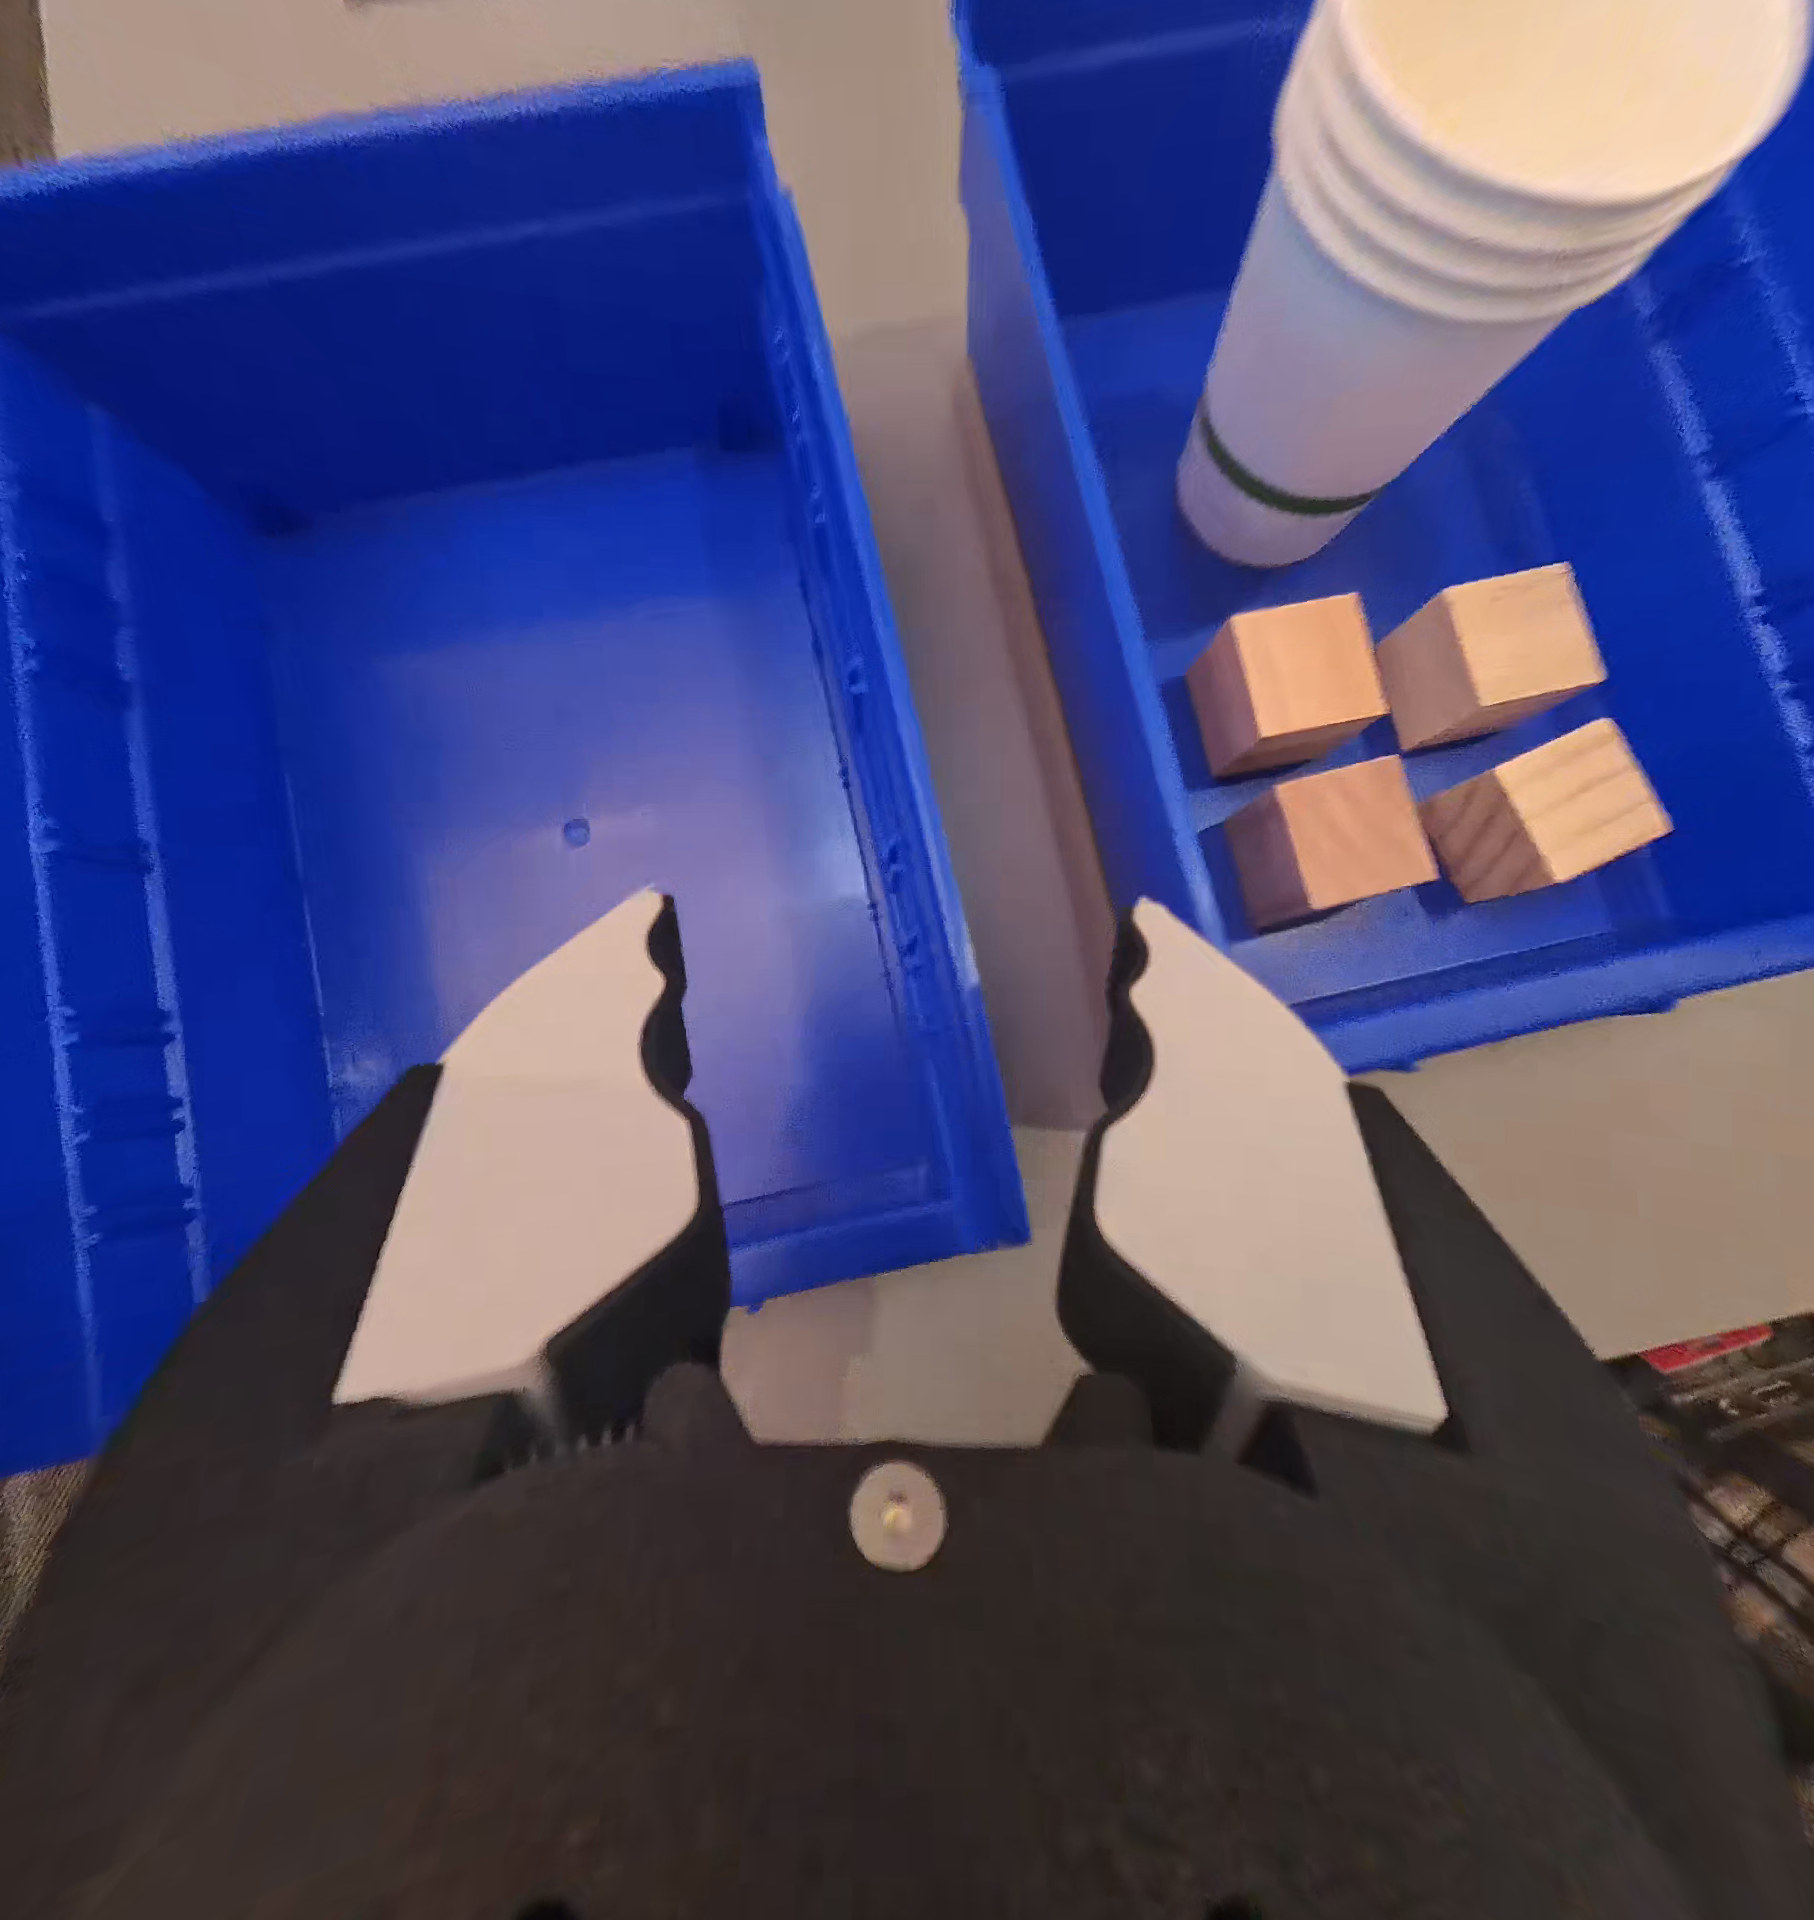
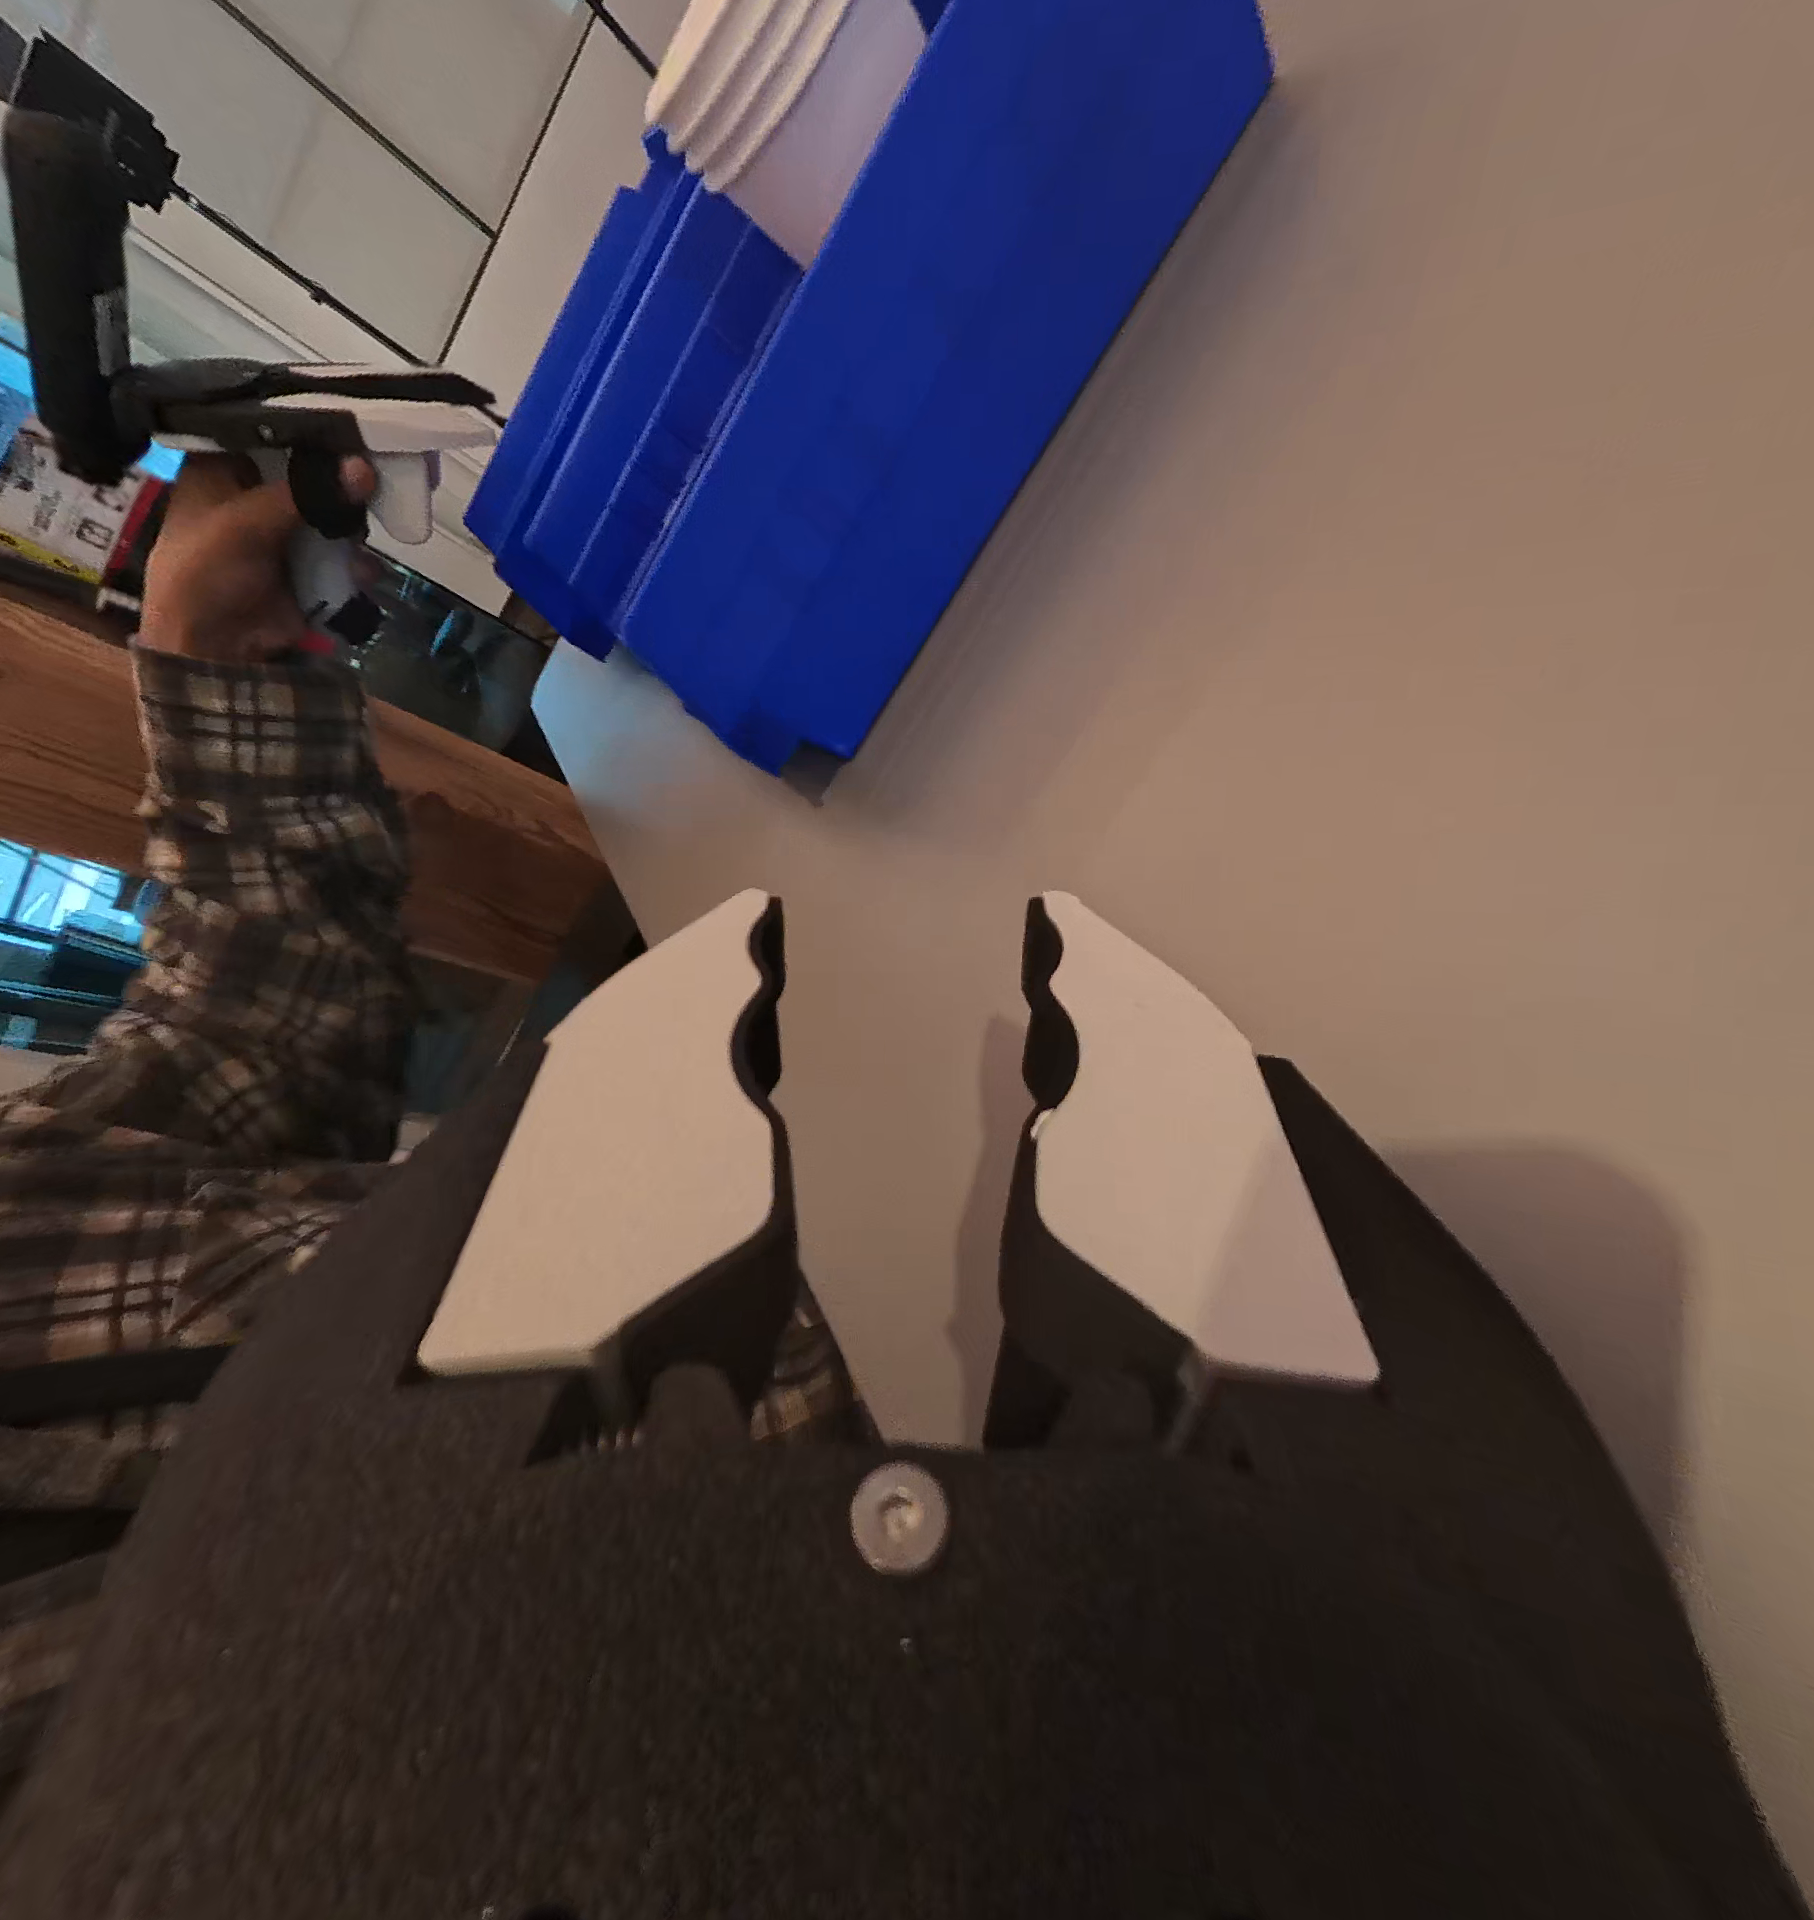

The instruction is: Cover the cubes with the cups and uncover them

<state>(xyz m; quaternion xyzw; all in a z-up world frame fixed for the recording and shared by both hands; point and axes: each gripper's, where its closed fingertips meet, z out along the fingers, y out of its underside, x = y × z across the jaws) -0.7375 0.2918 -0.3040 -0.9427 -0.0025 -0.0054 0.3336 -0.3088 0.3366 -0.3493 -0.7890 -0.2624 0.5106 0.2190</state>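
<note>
In the left wrist view, several wooden cubes (image 1: 1422, 727) lie close together on the floor of the right blue bin (image 1: 1744, 582). A stack of white paper cups (image 1: 1454, 260) with a green band stands upright behind them in the same bin. My left gripper (image 1: 898, 914) is open and empty, hovering above the near right edge of the empty left blue bin (image 1: 383, 343). My right gripper (image 2: 903, 909) is open and empty over the bare white table (image 2: 1505, 623), rolled sideways. The right wrist view shows the bin (image 2: 882, 416) from outside, with the cup stack (image 2: 768, 104) rising out of it.
A strip of white table (image 1: 1017, 675) separates the two bins. The right wrist view shows the left gripper (image 2: 404, 426) held by a hand with a plaid sleeve (image 2: 259, 883), a wooden ledge (image 2: 30, 707) behind it. The table's front edge (image 1: 1713, 1340) lies near my left gripper.
</note>
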